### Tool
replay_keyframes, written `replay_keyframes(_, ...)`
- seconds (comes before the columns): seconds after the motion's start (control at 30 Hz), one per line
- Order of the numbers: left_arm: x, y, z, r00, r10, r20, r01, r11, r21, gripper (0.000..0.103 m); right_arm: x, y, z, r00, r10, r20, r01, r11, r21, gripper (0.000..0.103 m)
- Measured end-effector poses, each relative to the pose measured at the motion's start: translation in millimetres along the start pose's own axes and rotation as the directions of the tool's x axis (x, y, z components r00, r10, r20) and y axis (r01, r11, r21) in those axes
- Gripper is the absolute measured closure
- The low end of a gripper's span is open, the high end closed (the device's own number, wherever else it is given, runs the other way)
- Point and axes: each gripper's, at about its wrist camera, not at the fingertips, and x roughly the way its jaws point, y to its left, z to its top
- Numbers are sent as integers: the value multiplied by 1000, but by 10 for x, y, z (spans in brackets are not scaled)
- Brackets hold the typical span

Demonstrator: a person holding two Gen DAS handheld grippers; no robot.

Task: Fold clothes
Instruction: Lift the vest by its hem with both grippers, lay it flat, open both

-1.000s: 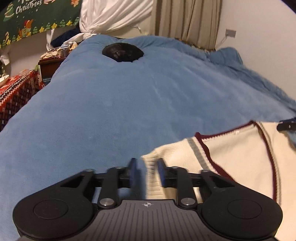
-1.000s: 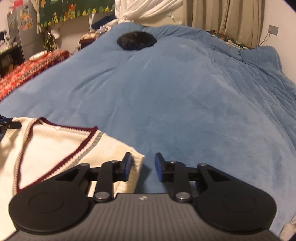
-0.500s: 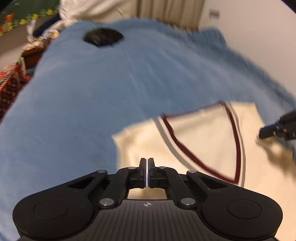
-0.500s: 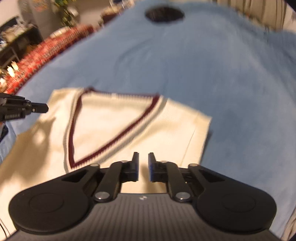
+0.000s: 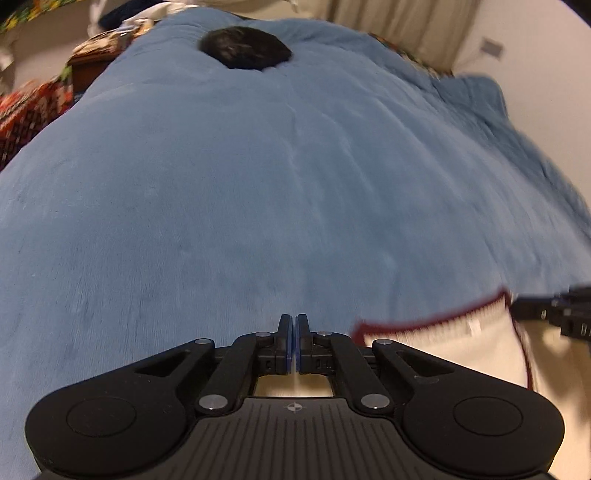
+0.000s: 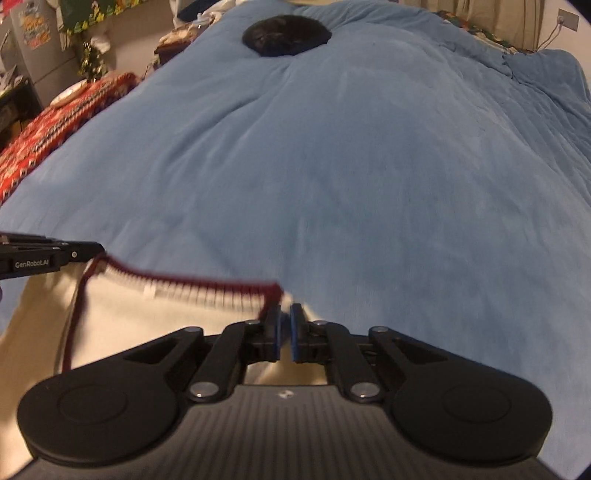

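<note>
Two tongs work a cream vest [image 6: 155, 317] on a bed under a blue blanket [image 6: 332, 166]. We see the vest low in both wrist views, nearest the cameras, its dark red trim [image 6: 207, 285] blurred as a stretched line.

We hold the left tongs [image 5: 294, 325] with blue pads pressed together, only a hairline between them. Through the frame below the pads we see cream knit, so the vest lies under these tongs; whether the tips pinch any cloth we cannot tell from this view. In the right wrist view the same tongs enter from the left edge, and their tip meets the left end of the red trim.

We hold the right tongs [image 6: 283, 314] nearly closed, their jaws having just been closing. A narrow gap shows lower between the blue pads, while the red trim and cream corner of the vest sit at the left fingertip [image 6: 272, 317]. These tongs appear to pinch that corner. In the left wrist view they show blurred at the right edge, beside the neckline.

One dark round shape [image 6: 287, 34] rests far up the bed. We see a red patterned cloth [image 6: 48, 129] at left, beside the bed.
</note>
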Motion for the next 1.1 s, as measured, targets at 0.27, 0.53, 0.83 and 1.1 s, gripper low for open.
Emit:
replay_keyframes(0.27, -536, -320, -267, 981, -193, -31, 196, 973, 122, 101, -386, 340, -114, 992, 125, -14, -126, 988, -91, 95)
replay_keyframes(0.53, 48, -563, -343, 980, -165, -107, 178, 976, 126, 100, 94, 546, -199, 992, 100, -79, -108, 990, -95, 98)
replay_keyframes(0.83, -233, -358, 54, 970, -237, 54, 238, 971, -8, 100, 69, 480, 230, 990, 128, 58, -126, 991, -38, 94)
replay_keyframes(1.1, -809, 74, -262, 983, -179, -32, 180, 981, 70, 101, -356, 671, -173, 972, 236, -15, -236, 964, -126, 94)
